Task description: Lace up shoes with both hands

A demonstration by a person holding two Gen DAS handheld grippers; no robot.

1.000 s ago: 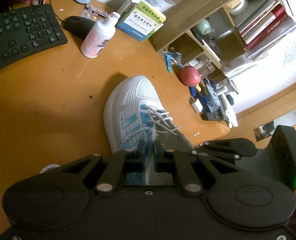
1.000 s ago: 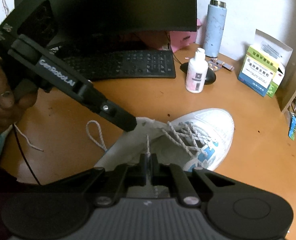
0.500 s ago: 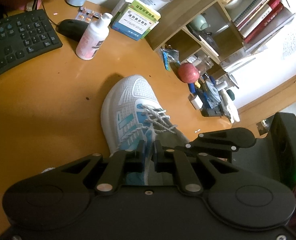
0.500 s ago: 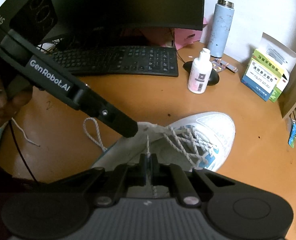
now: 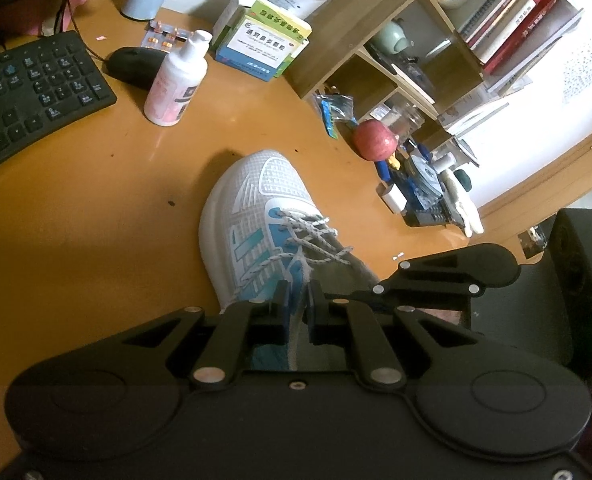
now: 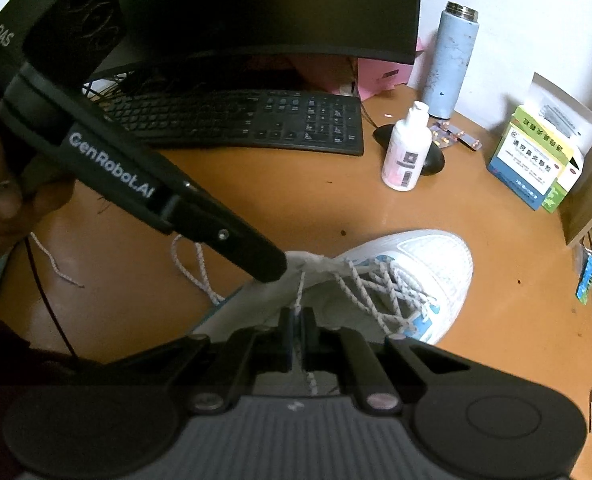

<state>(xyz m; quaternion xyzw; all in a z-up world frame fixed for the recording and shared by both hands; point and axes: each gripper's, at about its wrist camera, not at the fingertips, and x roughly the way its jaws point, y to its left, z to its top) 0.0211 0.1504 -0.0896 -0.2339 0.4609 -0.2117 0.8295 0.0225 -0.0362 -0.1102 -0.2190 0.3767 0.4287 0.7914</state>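
My right claw pinched the white lace rising ahead of it; my left claw clamped the sneaker's tongue edge.

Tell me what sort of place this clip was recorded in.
Most likely a home desk or study corner. A keyboard sits below a dark monitor on a wooden desk, with a bookshelf of books beside it. The shoe sits on the desk.

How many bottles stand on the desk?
2: a white bottle beside the mouse, and a blue flask behind it, by the wall. Others may be hidden.
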